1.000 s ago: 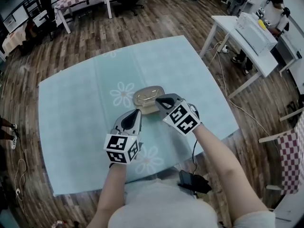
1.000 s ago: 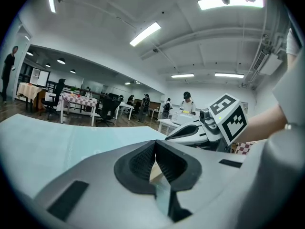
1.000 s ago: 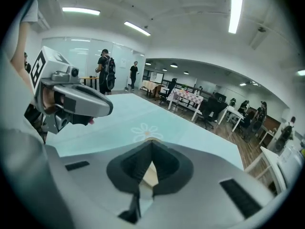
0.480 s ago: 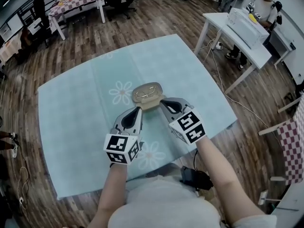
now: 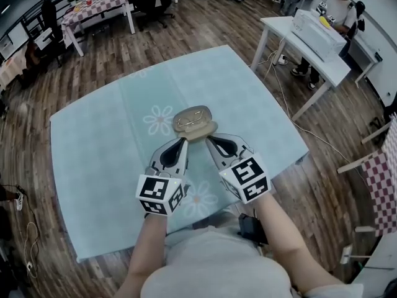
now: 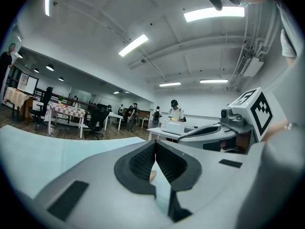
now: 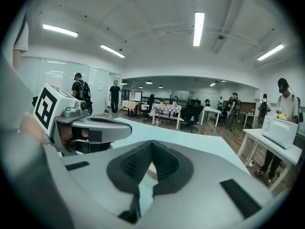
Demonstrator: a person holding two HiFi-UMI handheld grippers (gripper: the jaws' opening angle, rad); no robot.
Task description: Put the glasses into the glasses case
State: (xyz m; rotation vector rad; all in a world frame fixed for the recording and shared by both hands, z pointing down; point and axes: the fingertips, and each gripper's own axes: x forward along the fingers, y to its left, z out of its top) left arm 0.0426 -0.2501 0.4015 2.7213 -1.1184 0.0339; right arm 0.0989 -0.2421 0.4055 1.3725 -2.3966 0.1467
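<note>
Pale teal tablecloth (image 5: 93, 141) with white daisy prints, wood-plank floor (image 5: 205, 23) all round. Left gripper (image 5: 182, 140) is clenched, its ribbed black pads (image 6: 142, 162) pressed tip to tip with nothing between them. The right gripper (image 5: 209, 139) is closed the same way, empty too. Both grey noses point at the near edge of the glasses case (image 5: 194, 121), which sits on the cloth just beyond them. Can't tell if either tip actually touches it. Case is a tan, rounded oval, and thin-rimmed glasses (image 5: 191, 119) seem to lie in it, though they're too small to make out properly. From both gripper views only a beige sliver of it peeks past the pads.
</note>
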